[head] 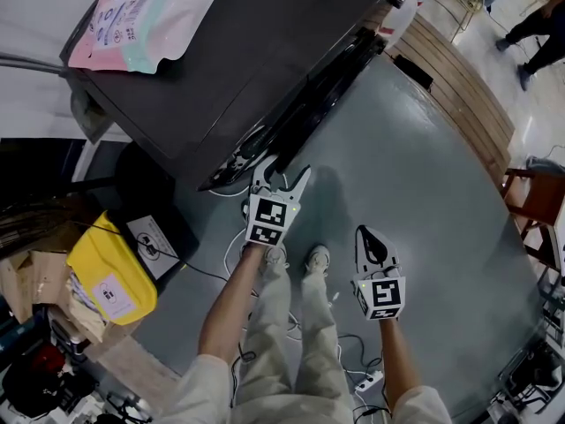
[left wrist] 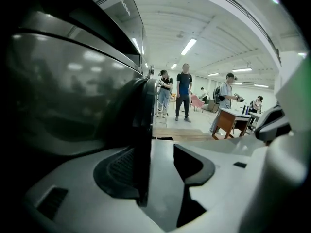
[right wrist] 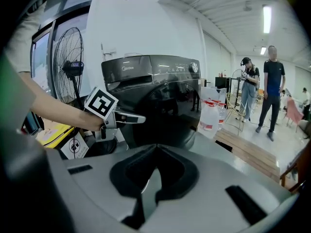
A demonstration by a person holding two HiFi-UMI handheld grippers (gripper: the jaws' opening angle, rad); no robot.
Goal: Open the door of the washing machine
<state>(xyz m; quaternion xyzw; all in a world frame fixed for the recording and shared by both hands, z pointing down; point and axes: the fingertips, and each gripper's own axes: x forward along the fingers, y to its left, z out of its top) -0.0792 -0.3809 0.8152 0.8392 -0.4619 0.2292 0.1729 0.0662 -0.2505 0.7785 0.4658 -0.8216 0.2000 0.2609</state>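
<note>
Dark grey metal and glossy black glass are filling my screens. The dark grey front-loading washing machine is standing with its round black glass door looking shut against the machine's front, so I am judging the opening itself as not yet done.

I am holding the left gripper at the door's outer edge, right at the machine's front. In the left gripper view its jaws are standing spread, with the door's dark rim between them. The rim is lying close against one pad while the other pad is standing clear of it, so I am reading nothing as clamped.

The right gripper is hanging well apart from the machine's front, over the grey floor, its jaws pressed together on nothing.

What is remaining, as I am reading it: closing on the rim, then swinging the door away from the machine.
</note>
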